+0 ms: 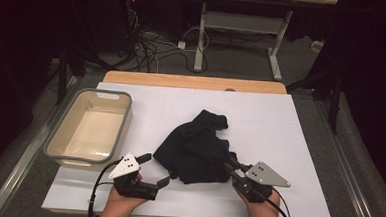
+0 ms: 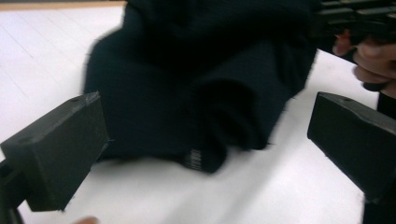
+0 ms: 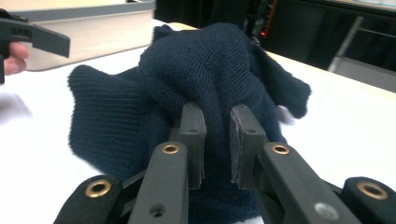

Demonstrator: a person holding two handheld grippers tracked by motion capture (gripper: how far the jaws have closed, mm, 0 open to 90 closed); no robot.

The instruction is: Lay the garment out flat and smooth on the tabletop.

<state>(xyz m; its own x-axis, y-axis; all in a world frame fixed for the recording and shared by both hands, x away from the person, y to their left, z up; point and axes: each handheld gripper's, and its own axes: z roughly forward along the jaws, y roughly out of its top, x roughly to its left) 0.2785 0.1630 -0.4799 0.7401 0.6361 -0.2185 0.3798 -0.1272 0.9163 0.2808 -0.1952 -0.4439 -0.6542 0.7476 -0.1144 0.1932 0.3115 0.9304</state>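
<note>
A dark navy knitted garment [image 1: 196, 146] lies crumpled on the white table top [image 1: 270, 122]. My right gripper [image 1: 228, 163] is shut on a fold of the garment [image 3: 205, 84] at its near right edge; the knit bunches up between the two pads [image 3: 194, 135]. My left gripper [image 1: 155, 169] stands open just left of the garment's near edge. In the left gripper view the garment [image 2: 196, 88] lies beyond the wide-apart jaws, with a cuff pointing toward me, and nothing sits between them.
A beige bin with a grey rim [image 1: 59, 146] stands at the table's left side and holds nothing. The table's far wooden edge [image 1: 195, 81] borders a floor with cables and another desk's legs. The person's other hand [image 2: 371, 60] shows at upper right.
</note>
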